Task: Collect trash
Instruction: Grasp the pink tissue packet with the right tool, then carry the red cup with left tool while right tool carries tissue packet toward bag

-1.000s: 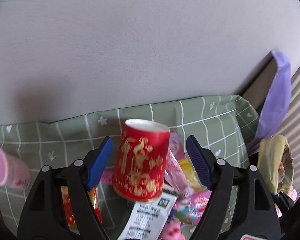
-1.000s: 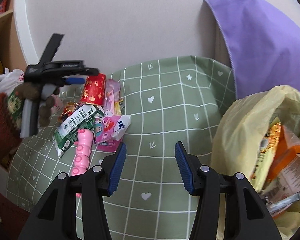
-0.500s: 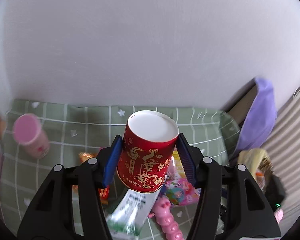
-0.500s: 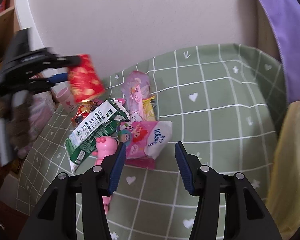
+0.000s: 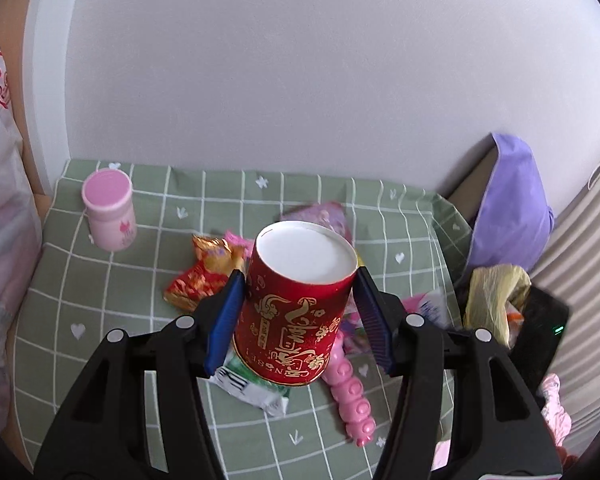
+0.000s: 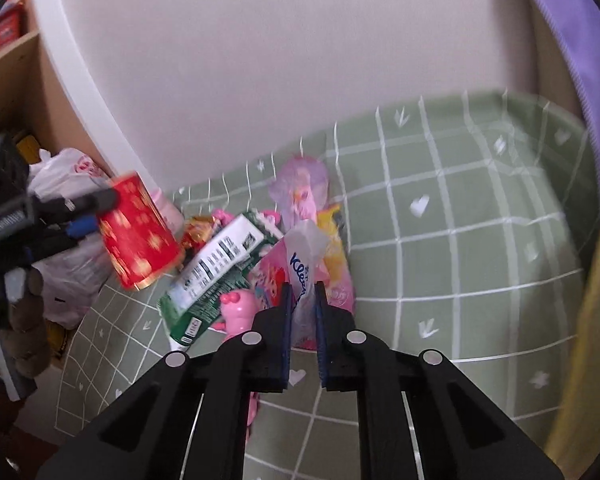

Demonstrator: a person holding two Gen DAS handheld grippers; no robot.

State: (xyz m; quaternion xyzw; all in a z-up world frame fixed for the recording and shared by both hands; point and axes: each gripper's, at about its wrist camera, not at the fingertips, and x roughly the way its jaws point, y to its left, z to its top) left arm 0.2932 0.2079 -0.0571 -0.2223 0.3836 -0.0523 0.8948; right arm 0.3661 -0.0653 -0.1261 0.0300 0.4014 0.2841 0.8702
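Note:
A red paper cup (image 5: 296, 308) with gold print hangs above the green checked cloth (image 5: 100, 320), my left gripper (image 5: 298, 280) shut on its sides. The right wrist view shows the same cup (image 6: 140, 236) at the left, tilted and clear of the pile. My right gripper (image 6: 302, 300) is closing its jaws, and its pads pinch the near end of a pink and white tissue pack (image 6: 304, 256). The pile also holds a green and white carton (image 6: 216, 268), a pink caterpillar toy (image 5: 352, 396) and a red-gold wrapper (image 5: 198, 280).
A pink jar (image 5: 108, 208) stands at the cloth's back left. A yellow bag (image 5: 496, 296) holding trash sits at the right under a purple cloth (image 5: 508, 216). A white plastic bag (image 5: 0, 200) bulges at the left. A wall runs close behind.
The left gripper closed on the red cup and lifted it off the pile. The right gripper swung left to the pile and closed onto the tissue pack.

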